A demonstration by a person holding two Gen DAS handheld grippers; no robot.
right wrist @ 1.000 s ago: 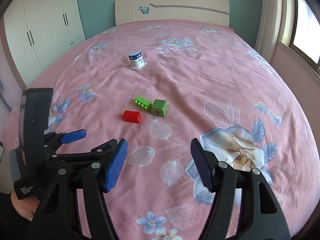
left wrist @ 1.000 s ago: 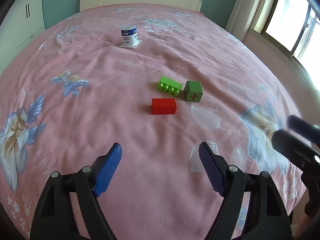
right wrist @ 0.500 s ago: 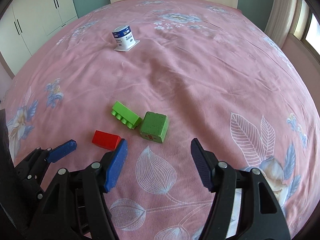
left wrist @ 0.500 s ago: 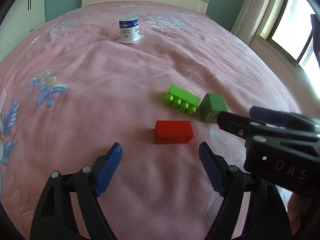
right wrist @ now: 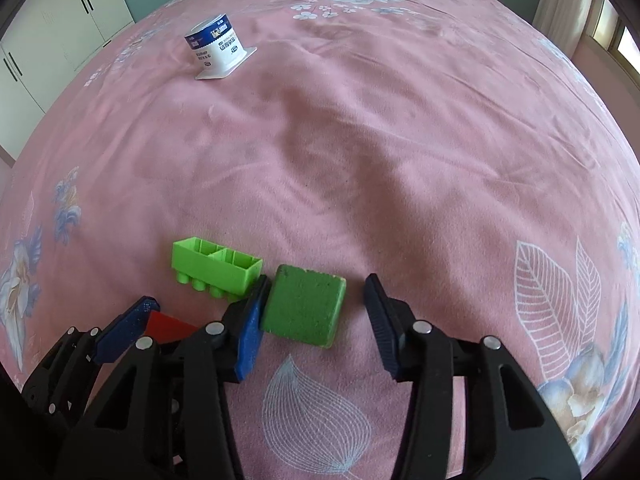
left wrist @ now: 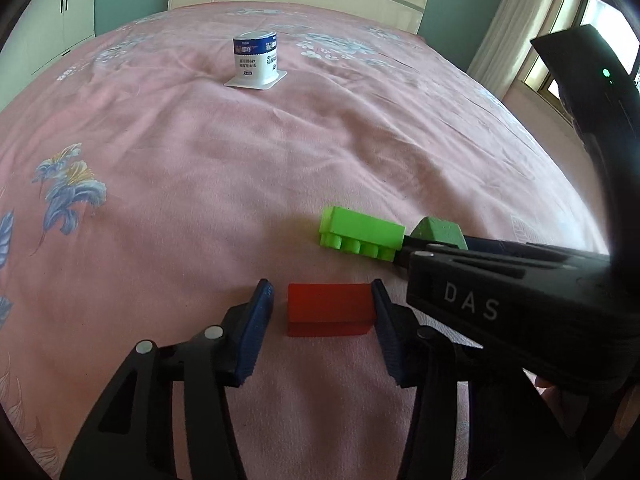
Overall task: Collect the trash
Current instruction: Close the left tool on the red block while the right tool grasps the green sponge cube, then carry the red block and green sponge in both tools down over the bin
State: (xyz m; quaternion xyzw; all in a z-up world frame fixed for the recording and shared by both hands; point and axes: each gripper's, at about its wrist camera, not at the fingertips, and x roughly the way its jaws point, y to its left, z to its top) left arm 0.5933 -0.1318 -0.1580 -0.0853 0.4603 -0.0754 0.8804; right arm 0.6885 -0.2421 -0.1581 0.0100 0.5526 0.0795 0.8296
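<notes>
Both grippers had dropped onto the blocks and narrowed since a second earlier. My left gripper [left wrist: 322,306] bracketed the red block [left wrist: 328,309], long axis spanning pad to pad, right pad touching, not yet clamped. My right gripper [right wrist: 316,314] stood part-open around the green cube [right wrist: 303,310] at 12 o'clock, left pad touching.

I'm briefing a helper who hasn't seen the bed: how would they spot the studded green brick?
On the pink floral bedspread, three small blocks cluster near the grippers. The studded green brick is the bright lime one, lying on its side, hollow compartments showing; its neighbours are plain.
</notes>
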